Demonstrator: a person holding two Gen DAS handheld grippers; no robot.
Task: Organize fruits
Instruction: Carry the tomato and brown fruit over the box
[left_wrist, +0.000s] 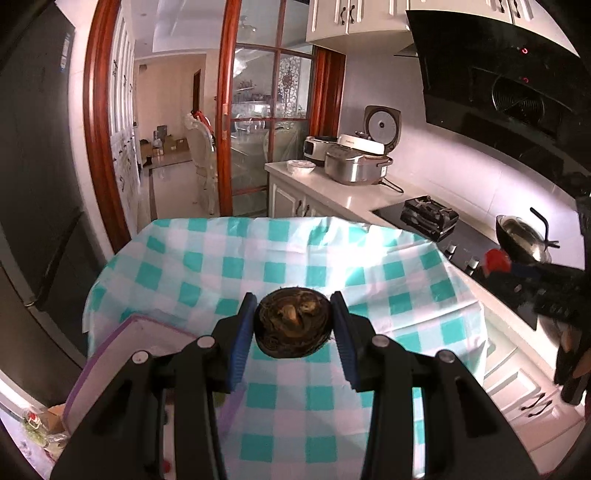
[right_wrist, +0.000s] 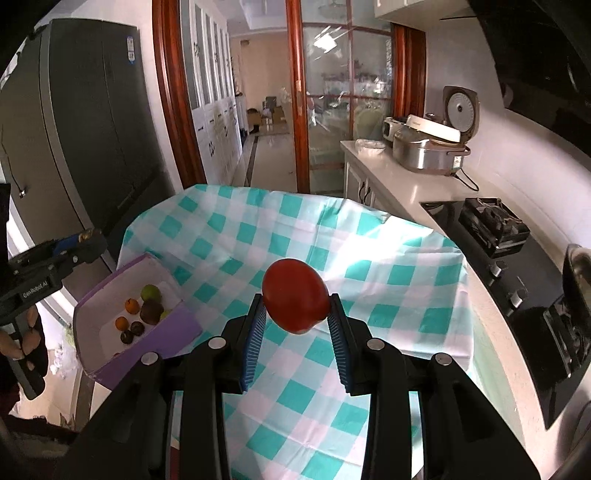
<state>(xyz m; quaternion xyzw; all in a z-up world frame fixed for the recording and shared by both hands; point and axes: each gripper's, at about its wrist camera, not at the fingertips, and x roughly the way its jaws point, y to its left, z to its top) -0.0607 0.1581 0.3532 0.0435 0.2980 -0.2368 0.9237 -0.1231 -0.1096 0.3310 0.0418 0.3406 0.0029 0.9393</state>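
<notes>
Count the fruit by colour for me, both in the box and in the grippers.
Green: 1, in the purple box
Orange: 2, in the box
Dark brown: 4, three in the box and one in the left gripper
Red: 1, in the right gripper
Total: 8

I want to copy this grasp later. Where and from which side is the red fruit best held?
Grip the red fruit across its widest middle, from two opposite sides, as the right gripper does now. Its smooth, rounded sides narrow toward both ends, so pads placed higher or lower would likely slip off.
</notes>
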